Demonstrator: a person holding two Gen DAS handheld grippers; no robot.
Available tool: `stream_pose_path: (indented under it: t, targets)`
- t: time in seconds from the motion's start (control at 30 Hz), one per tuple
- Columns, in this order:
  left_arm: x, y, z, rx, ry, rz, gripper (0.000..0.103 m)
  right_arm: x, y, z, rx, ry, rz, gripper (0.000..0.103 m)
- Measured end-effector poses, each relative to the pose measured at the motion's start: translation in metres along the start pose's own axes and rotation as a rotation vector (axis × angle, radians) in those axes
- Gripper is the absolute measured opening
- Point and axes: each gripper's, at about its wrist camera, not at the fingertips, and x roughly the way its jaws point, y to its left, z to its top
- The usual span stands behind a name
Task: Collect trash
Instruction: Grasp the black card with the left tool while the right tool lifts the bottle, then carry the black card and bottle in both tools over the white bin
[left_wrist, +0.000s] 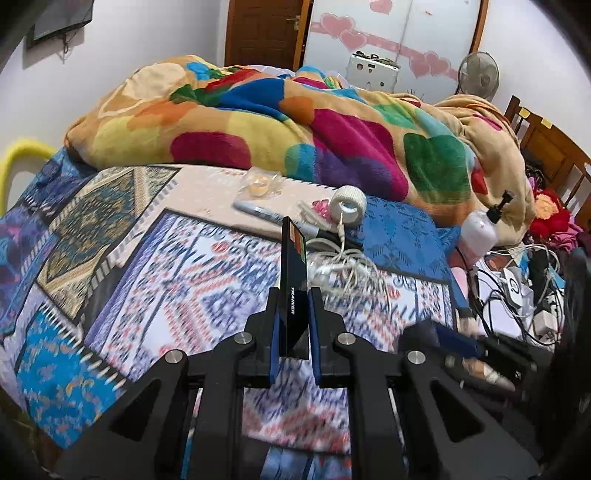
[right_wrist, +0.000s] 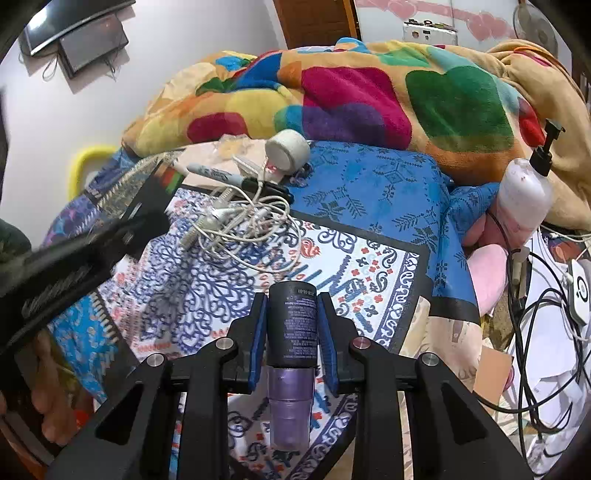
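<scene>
Both claws are loaded above the bed (left_wrist: 155, 258): the left claw (left_wrist: 293, 314) pinches a flat black box (left_wrist: 293, 266), the right claw (right_wrist: 291, 317) a dark bottle (right_wrist: 291, 321). The carry step seems underway; next, each needs a bin, none visible.

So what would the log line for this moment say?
left gripper: shut on black box | right gripper: shut on dark bottle | both over bed | white cable, tape roll remaining

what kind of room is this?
Most likely a lived-in bedroom: a bed with a patterned bedsheet and a rumpled colourful blanket, a wardrobe with pink heart stickers behind it, and a standing fan by the wall.
</scene>
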Motion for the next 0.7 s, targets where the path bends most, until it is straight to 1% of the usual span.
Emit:
stream_pose_path:
  t: [0.13,0.27,0.5,0.7]
  targets:
    - [-0.027,0.013,-0.011,-0.015,-0.009,-0.002,0.012,-0.016,0.011,0.002,-0.011,-0.031,-0.006,0.024]
    - [-0.057,0.025,-0.021,-0.02,-0.022,0.012,0.012,-0.035,0.027,-0.001,-0.018,-0.044,0.013,0.024]
    - [-0.112,0.048,-0.041,-0.056,-0.061,0.021,0.012,-0.072,0.064,-0.004,-0.052,-0.077,0.05,0.024]
    - [-0.159,0.071,-0.062,-0.094,-0.103,0.053,0.012,-0.107,0.102,-0.006,-0.103,-0.12,0.078,0.024]
